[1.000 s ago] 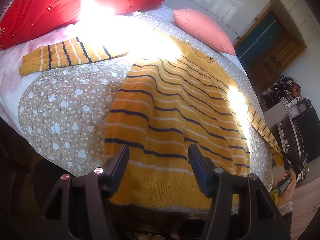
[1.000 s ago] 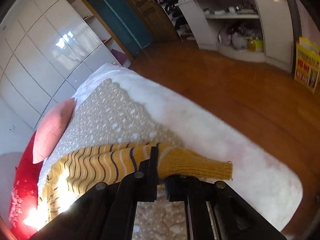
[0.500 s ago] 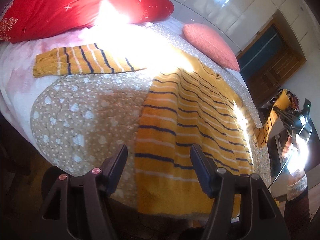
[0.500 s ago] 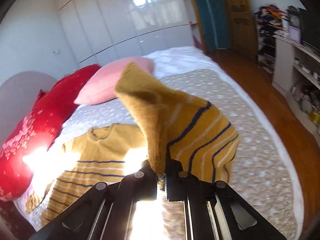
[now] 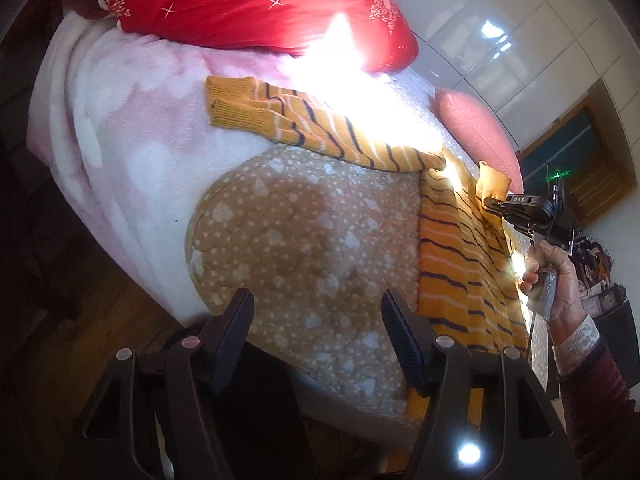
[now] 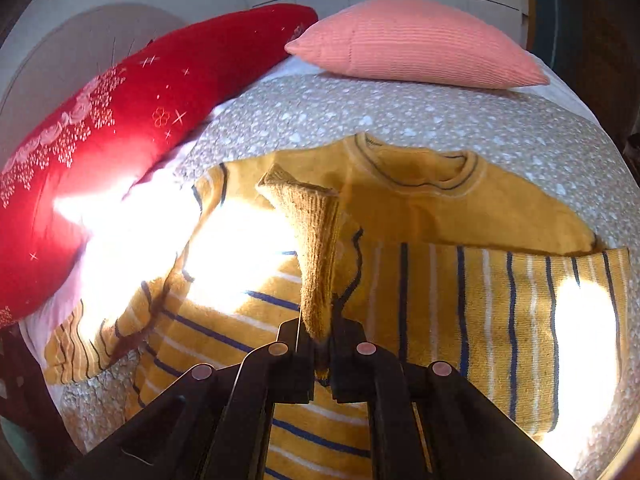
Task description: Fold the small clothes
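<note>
While right gripper [image 6: 320,336] pinches sweater cuff [image 6: 312,240] — "DAS" label [image 5: 519,199] readable

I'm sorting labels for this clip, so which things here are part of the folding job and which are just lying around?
Part of the job:
striped sweater
sleeve cuff, clamped in the right tool
left tool, open, holding nothing

Just lying around:
red pillow
pink pillow
dotted quilt

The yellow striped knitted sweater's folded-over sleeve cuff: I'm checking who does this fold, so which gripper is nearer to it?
Right. The right gripper is shut on the yellow striped knitted sweater's ribbed cuff, over its body. The left gripper hangs open, apart, at the bed's edge.
</note>
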Motion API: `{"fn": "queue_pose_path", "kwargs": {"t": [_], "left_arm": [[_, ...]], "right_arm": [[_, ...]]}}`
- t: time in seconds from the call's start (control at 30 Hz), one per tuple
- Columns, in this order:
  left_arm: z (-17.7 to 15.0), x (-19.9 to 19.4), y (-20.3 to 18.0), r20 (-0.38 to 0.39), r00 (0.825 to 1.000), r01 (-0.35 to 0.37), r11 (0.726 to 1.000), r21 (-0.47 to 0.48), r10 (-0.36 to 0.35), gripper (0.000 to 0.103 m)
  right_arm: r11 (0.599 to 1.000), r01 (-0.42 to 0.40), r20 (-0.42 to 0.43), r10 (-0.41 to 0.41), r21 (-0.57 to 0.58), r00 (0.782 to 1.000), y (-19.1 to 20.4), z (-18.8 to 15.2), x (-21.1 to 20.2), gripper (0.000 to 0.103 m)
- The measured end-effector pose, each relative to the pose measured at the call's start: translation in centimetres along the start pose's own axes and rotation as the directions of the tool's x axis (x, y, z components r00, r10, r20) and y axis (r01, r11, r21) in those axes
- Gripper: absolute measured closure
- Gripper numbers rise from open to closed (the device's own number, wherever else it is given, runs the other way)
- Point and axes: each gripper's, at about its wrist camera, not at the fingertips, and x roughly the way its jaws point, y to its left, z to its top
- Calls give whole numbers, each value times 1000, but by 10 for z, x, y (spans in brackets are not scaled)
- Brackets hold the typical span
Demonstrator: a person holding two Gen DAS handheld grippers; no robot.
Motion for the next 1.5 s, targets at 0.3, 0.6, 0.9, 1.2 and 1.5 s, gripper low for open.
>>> {"fn": "queue_pose_path", "kwargs": {"t": [0.3,0.6,0.9,1.2,1.5], "left_arm": [[1,8,6,0,1000,28,999,-41,-28,38],[32,7,18,57,996,77,990,-119,-70,29],[100,59,31,64,996,78,974,-211,-66,28],[148,99,30,65,991,-104,971,-215,121,92],[195,66,-18,140,972,-172,976,-134,191,97]], "right_arm": [[987,15,-52,-23,-157,998,74,3,42,88],[969,-214,-87,204,-126,975,100,-29,13,55],[962,-254,-2,255,-103,967,53,-106,-81,41],[982,-179,104,172,59,980,-40,-165,-148,40],[956,-195,197,153,218,968,-96,-197,-173,40]]}}
